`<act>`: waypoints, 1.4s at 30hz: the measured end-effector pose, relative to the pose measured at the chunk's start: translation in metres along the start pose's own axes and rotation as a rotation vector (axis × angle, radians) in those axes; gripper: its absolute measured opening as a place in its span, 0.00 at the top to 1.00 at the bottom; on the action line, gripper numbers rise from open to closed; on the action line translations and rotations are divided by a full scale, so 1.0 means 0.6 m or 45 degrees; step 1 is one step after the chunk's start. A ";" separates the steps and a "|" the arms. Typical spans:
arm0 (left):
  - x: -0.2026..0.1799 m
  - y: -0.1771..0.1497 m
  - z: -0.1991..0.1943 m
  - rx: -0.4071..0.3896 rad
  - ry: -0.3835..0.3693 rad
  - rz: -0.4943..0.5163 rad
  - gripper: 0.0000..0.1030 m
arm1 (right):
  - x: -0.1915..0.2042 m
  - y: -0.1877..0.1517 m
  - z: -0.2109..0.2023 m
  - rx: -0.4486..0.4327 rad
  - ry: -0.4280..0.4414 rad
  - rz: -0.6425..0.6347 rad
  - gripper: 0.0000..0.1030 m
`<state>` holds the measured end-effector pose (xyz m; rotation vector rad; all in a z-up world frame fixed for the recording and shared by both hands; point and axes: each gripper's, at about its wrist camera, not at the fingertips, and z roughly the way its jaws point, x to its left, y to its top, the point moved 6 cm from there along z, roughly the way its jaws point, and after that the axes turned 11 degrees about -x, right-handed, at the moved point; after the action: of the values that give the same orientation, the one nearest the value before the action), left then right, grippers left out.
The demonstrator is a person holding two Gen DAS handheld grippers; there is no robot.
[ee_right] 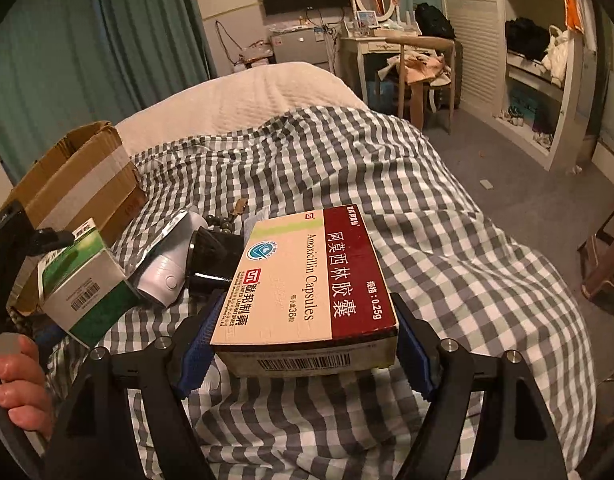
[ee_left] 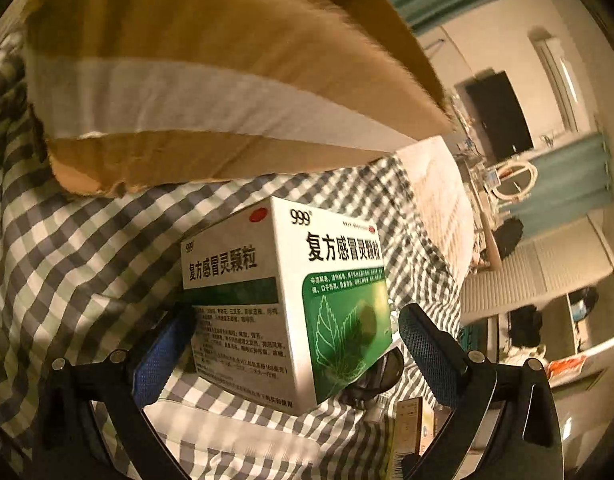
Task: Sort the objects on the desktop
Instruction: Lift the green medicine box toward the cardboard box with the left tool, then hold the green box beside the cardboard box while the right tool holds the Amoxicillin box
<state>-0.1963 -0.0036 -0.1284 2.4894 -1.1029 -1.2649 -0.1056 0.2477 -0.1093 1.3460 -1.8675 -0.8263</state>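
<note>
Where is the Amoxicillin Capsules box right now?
In the right wrist view, the Amoxicillin Capsules box sits centre frame, clamped in the right gripper, above the checked bedspread.

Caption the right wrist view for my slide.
Right gripper clamps an Amoxicillin box above a checked blanket.

We count two medicine boxes: one green-and-white 999 box (ee_left: 287, 304) and one Amoxicillin Capsules box (ee_right: 307, 284). We see one cardboard box (ee_right: 79, 184), one white handheld device (ee_right: 167, 268), one black cup (ee_right: 213, 258).
</note>
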 end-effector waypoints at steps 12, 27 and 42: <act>-0.029 0.005 -0.024 -0.054 0.139 0.360 0.09 | -0.016 -0.005 0.003 0.014 0.013 0.030 0.25; -0.027 -0.012 -0.037 -0.110 0.341 0.576 0.00 | -0.021 -0.026 0.009 0.054 -0.009 0.035 0.25; -0.067 -0.046 -0.032 -0.279 0.543 0.970 0.00 | -0.005 -0.026 0.013 0.076 -0.029 -0.018 0.25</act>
<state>-0.1819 0.0392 -0.1018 1.7596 -1.4693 -0.5643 -0.1033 0.2472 -0.1266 1.3927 -1.9159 -0.8014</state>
